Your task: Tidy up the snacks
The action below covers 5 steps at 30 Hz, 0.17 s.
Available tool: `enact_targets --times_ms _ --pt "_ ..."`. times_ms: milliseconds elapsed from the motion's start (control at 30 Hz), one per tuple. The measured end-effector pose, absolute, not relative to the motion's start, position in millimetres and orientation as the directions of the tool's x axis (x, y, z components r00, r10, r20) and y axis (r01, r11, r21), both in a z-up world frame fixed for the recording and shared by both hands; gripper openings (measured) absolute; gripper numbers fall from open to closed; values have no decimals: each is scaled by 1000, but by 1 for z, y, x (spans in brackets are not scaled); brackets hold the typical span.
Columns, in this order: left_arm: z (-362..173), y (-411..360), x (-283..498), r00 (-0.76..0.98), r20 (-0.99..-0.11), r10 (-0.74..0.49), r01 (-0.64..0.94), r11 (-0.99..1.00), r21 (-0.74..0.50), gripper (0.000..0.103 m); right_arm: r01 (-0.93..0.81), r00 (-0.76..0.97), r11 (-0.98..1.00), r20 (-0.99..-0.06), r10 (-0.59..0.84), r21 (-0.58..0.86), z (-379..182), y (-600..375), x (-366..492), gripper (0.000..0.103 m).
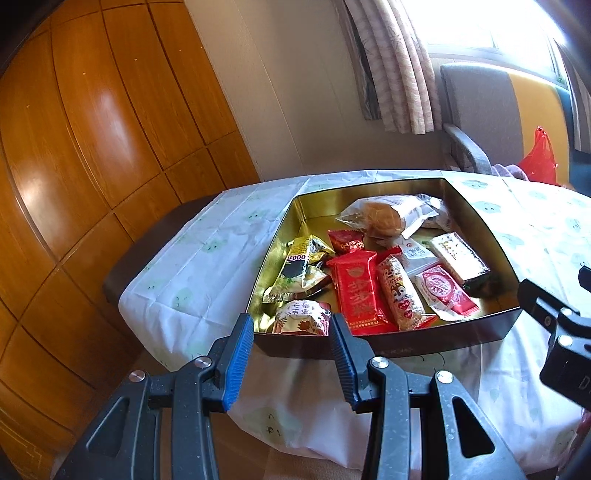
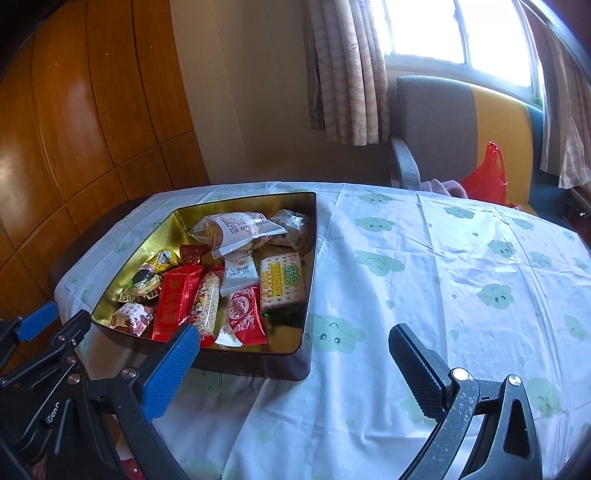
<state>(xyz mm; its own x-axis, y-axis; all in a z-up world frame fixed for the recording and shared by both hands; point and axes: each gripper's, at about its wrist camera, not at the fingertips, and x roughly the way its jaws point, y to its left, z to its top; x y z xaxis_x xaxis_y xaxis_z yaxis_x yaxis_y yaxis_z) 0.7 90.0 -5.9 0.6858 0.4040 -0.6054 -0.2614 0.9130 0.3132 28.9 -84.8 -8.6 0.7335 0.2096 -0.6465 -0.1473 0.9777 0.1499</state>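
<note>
Both claws hang spread and empty at the counter's (image 2: pixel 424 258) near edge: the left claw (image 1: pixel 291 332) before the snack-filled tin (image 2: pixel 308 295), the right claw (image 2: pixel 295 354) beside it. Approach low, pinching one wrapper's edge.

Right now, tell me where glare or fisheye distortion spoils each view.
Left wrist view: the bright window is blown out white, and the glossy orange wooden wall panels bow and carry glare patches. Right wrist view: the window is overexposed too; the cloud-print white tablecloth curves.
</note>
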Motion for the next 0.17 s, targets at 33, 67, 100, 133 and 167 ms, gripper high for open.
enact_targets --times_ms 33,67,100,133,167 --pt "-6 89 1 686 -603 406 -261 912 317 43 -144 733 978 -647 209 152 -9 -86 29 103" --pt "-7 88 1 687 -603 406 -260 912 318 43 -141 733 978 -648 207 153 -9 -87 29 103" --pt "-7 87 1 687 -605 401 -254 914 317 43 -138 732 978 -649 205 154 -10 -89 29 103" --pt "-7 86 1 687 -609 396 -248 916 316 43 -135 733 979 -649 203 155 -10 -90 30 103" --pt "-8 84 2 685 -614 393 -244 917 315 43 -131 734 980 -649 199 152 -11 -92 30 103"
